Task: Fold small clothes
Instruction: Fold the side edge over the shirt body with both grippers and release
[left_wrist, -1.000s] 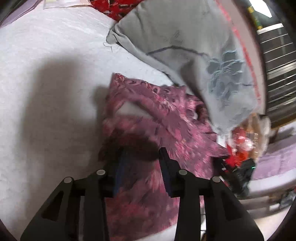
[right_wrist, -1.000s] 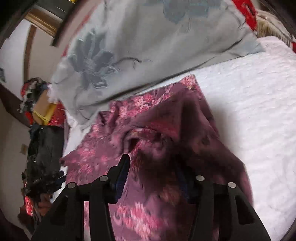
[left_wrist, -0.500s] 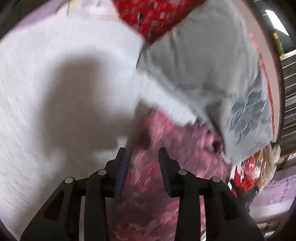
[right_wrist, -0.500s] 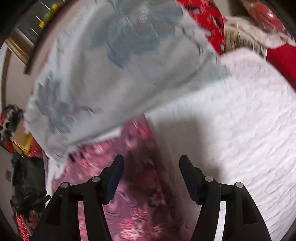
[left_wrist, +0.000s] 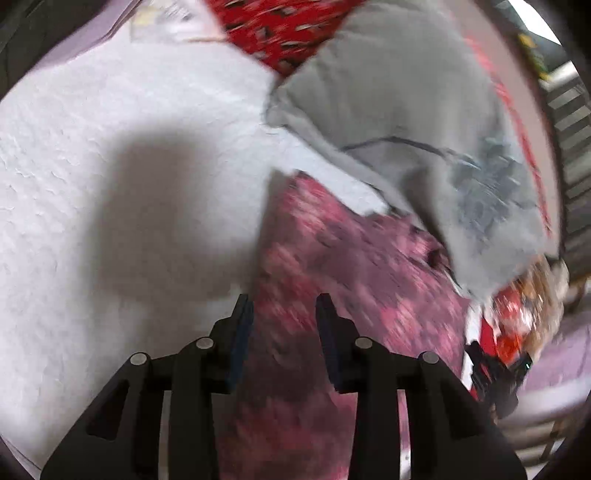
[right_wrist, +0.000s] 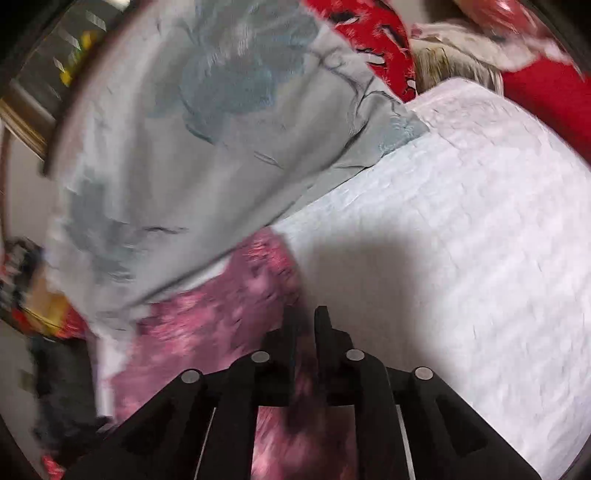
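Both grippers moved: the right gripper (right_wrist: 304, 315) has narrowed onto the floral garment's (right_wrist: 207, 314) edge, the left gripper (left_wrist: 282, 314) stays wide above it, so another fold seems underway.

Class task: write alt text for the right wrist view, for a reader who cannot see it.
The right gripper, jaws nearly shut, hangs over the edge of a pink floral garment on a white bedspread. A grey cushion with blue flowers lies beyond the garment. The picture is blurred, so whether cloth is pinched cannot be told.
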